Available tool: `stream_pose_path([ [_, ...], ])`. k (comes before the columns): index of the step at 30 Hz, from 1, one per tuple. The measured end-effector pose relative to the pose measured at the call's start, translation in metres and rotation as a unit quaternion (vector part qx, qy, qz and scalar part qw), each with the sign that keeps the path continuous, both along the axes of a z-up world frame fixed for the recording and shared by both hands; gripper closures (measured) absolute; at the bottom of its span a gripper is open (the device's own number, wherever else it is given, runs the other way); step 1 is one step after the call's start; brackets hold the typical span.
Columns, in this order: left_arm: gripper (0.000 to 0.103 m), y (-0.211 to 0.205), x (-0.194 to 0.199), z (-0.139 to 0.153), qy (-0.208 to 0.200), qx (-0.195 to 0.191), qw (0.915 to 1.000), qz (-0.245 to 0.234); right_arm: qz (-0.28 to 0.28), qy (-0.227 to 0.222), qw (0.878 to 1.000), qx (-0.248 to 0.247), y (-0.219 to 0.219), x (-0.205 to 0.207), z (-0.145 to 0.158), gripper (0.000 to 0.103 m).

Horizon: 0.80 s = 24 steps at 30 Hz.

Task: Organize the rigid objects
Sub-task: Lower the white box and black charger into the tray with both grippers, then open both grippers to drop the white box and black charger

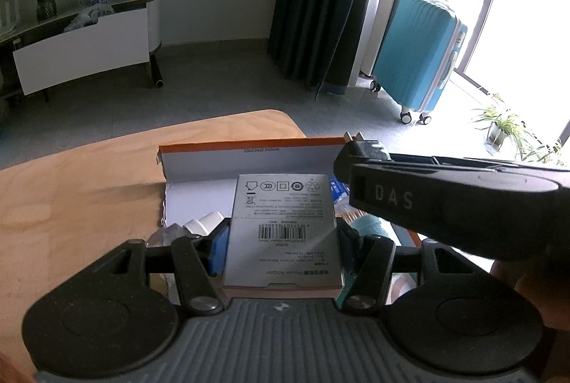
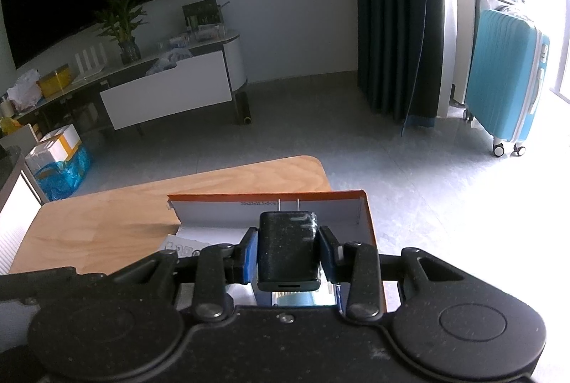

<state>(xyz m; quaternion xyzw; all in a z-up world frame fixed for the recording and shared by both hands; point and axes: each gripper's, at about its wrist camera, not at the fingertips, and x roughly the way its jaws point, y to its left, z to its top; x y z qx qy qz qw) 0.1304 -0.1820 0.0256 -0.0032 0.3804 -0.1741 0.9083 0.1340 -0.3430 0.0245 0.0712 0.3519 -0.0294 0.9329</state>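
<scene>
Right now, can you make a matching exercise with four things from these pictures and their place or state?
Things:
1. grey box
2. black charger
3. orange carton
4. blue suitcase

Places or states:
A. stands on the floor
B. held in the left gripper
C. lies open on the table
D. held in the right gripper

Pairs: 1-B, 2-D, 3-C, 4-A

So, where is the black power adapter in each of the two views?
Left wrist view: the black power adapter shows only partly at right of centre, its prongs poking out past the right gripper.
Right wrist view: it sits at lower centre, clamped between the blue pads.
Shared landmark: the orange-edged open box.
</scene>
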Motion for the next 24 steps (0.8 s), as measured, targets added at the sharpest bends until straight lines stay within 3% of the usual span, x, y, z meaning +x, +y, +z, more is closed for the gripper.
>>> stream_pose_path([
  [11, 0.043, 0.002, 0.01, -0.005, 0.008, -0.001, 1.0, 0.005, -0.001, 0.001, 1.0, 0.006, -0.006, 0.013, -0.008, 0.056],
  [24, 0.043, 0.001, 0.014, -0.009, 0.017, -0.01, 0.9998, 0.004, -0.036, -0.042, 0.998, 0.014, -0.025, -0.018, 0.012, 0.049],
])
